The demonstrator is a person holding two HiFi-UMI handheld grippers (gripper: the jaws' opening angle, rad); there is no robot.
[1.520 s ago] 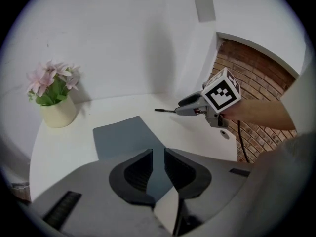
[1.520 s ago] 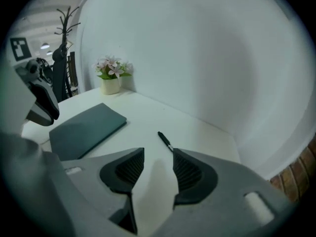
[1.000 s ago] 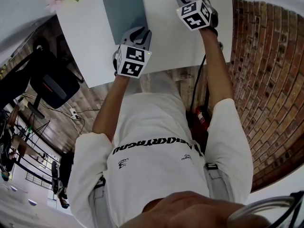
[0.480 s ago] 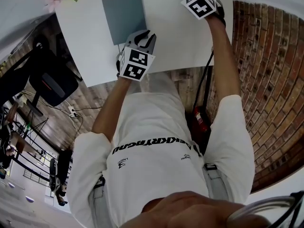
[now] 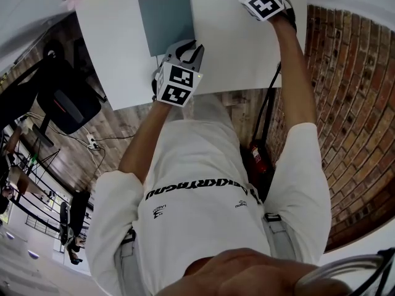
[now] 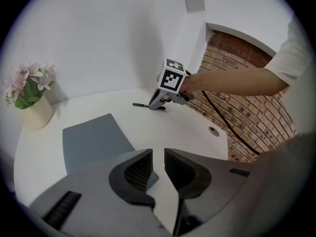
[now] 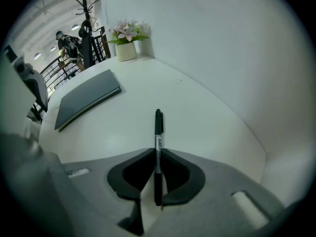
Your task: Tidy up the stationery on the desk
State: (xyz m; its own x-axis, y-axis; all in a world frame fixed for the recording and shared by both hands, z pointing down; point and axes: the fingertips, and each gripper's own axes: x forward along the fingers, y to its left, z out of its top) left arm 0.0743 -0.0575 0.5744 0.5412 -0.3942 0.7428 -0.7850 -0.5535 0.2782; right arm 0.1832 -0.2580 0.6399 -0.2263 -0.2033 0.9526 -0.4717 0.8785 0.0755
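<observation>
- Right gripper (image 7: 157, 156) — jaws have just been closing, now clenched on black pen (image 7: 158, 125) (far right of desk (image 7: 207, 117)).
- Left gripper (image 6: 159, 164) — jaws slightly apart, empty, over near corner of grey notebook (image 6: 94, 139).

White tee (image 5: 203, 165); left gripper (image 6: 158, 169), right gripper (image 7: 157, 174) apparently grey.

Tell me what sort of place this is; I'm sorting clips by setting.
Probably an office or studio workspace: a white desk holds a grey notebook, a black pen and a potted flower, with a brick wall beside it and a coat stand further off.
</observation>
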